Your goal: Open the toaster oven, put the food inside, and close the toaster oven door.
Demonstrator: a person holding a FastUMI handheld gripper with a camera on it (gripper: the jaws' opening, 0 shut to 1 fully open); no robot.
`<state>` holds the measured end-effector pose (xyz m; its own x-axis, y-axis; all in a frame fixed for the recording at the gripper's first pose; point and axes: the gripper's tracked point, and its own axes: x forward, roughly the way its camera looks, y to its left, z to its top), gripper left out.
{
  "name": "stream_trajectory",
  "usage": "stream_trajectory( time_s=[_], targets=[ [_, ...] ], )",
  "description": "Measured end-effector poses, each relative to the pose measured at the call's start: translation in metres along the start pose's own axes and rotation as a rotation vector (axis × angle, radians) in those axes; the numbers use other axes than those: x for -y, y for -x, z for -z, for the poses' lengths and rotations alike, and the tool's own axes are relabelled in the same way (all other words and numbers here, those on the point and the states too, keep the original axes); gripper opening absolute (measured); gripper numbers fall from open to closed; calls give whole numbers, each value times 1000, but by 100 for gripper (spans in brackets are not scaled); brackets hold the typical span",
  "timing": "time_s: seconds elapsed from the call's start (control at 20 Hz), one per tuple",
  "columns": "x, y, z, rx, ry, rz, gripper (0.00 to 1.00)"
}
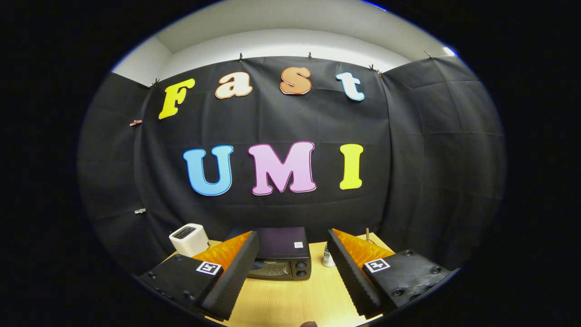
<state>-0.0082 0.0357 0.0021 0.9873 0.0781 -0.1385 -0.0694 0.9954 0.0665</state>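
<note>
The black toaster oven (280, 256) sits on the wooden desk (290, 299) with its door shut, just beyond the hand-held gripper (290, 272), whose fingers stand wide apart, holding nothing. A white box (189, 239) stands left of it, a small bottle (327, 258) right

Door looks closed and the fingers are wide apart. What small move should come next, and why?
Probably ease the open, empty hand-held gripper forward and down toward the toaster oven door: the oven sits beyond the fingers on the table, door apparently shut, nothing touched.
</note>
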Motion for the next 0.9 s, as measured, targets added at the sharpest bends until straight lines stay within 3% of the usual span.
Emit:
stream_trajectory(
  time_s=[0.9],
  targets=[
    [37,9,-21,75,14,11,98]
  ],
)
